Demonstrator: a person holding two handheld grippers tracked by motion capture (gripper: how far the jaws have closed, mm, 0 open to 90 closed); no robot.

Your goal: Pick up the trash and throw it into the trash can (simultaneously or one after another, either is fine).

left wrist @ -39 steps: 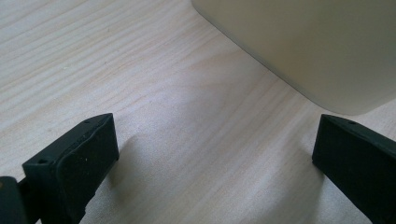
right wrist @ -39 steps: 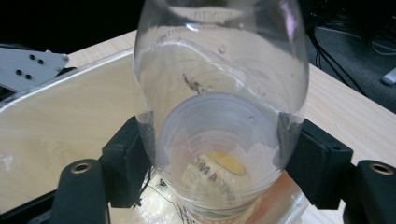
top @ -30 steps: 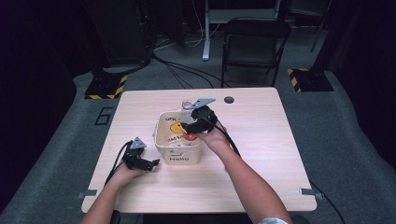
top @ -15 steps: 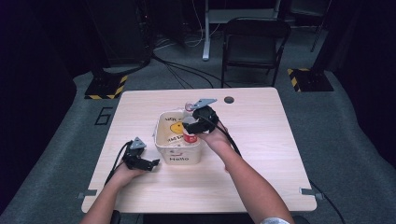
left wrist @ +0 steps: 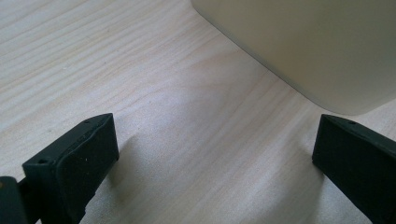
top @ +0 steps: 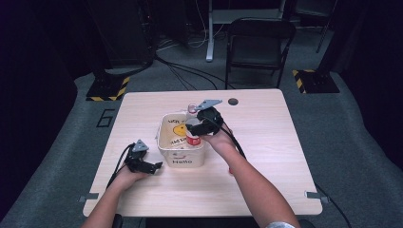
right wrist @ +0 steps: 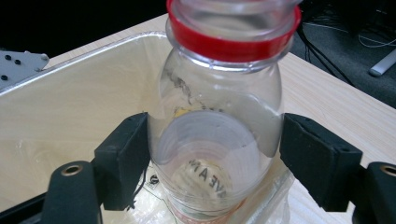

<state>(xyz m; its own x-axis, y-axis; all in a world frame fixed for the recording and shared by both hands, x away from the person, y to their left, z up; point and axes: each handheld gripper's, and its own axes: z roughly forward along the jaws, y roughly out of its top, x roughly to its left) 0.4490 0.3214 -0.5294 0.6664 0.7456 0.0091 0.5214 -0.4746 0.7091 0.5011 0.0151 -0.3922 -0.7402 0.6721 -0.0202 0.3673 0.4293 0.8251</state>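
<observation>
Pale woodgrain table [top: 266, 156] bears cream bin [top: 167, 142], clear round bottle [right wrist: 219, 121] inside

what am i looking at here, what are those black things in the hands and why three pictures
A person sits at a wooden table and holds a hand-held gripper in each hand: a tool with two black jaws that pinch things. The wide picture comes from a camera above the table. The other two come from small cameras riding on each gripper, looking along its jaws.

On the table stands a cream bin with a smiley face and the word Hello. The right gripper has a clear plastic bottle with a red band between its jaws, inside the bin. The jaws have just been opening; the left pad is at the bottle and a small gap shows at the right one, so it looks released.

The left gripper rests open on the table beside the bin, with nothing between its jaws.
</observation>
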